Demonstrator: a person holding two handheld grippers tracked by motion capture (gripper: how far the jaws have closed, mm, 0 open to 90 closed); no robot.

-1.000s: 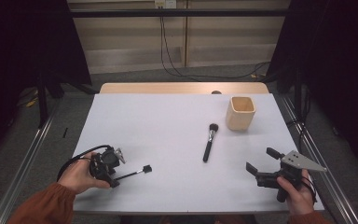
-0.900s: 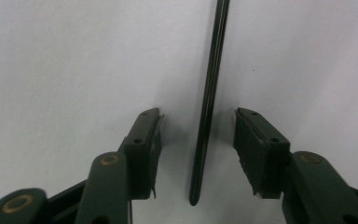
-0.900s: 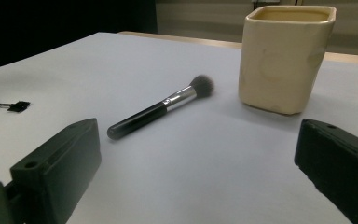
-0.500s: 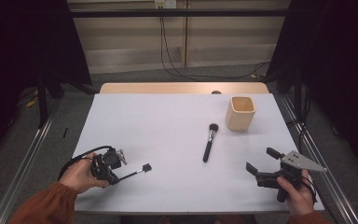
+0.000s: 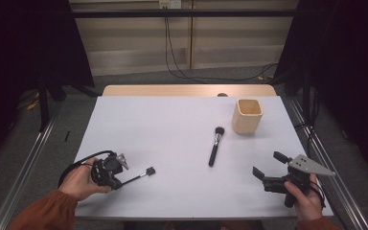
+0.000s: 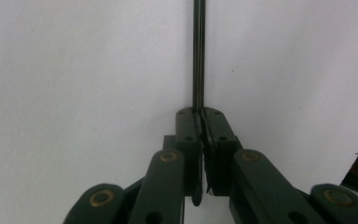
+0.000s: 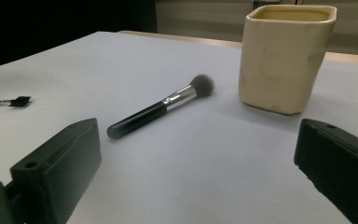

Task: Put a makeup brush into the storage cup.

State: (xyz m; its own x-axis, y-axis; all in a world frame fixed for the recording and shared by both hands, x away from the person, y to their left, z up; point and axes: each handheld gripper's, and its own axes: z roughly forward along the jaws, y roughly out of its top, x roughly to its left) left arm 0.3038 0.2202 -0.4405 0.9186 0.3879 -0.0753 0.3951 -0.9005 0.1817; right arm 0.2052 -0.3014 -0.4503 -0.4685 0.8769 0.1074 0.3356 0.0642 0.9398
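The left gripper (image 5: 109, 168) had just closed its jaws, clamped on the thin black handle of a small brush (image 6: 198, 51), which ran straight ahead from its tips. The right gripper (image 5: 269, 168) rested with jaws apart; ahead of it lay the makeup brush (image 7: 161, 106), then the beige cup (image 7: 284, 56).

The left claw (image 6: 201, 154) pinches a thin dark rod (image 6: 198, 51) over the white table (image 6: 74, 70).

Rust-orange sleeves (image 5: 43, 218) on both forearms, black grippers with dark green linked jaws and brass-coloured pivot pins (image 6: 101, 198), a looping black cable (image 5: 74, 165), and a grey three-cornered plate (image 5: 309, 166), seemingly screwed on.
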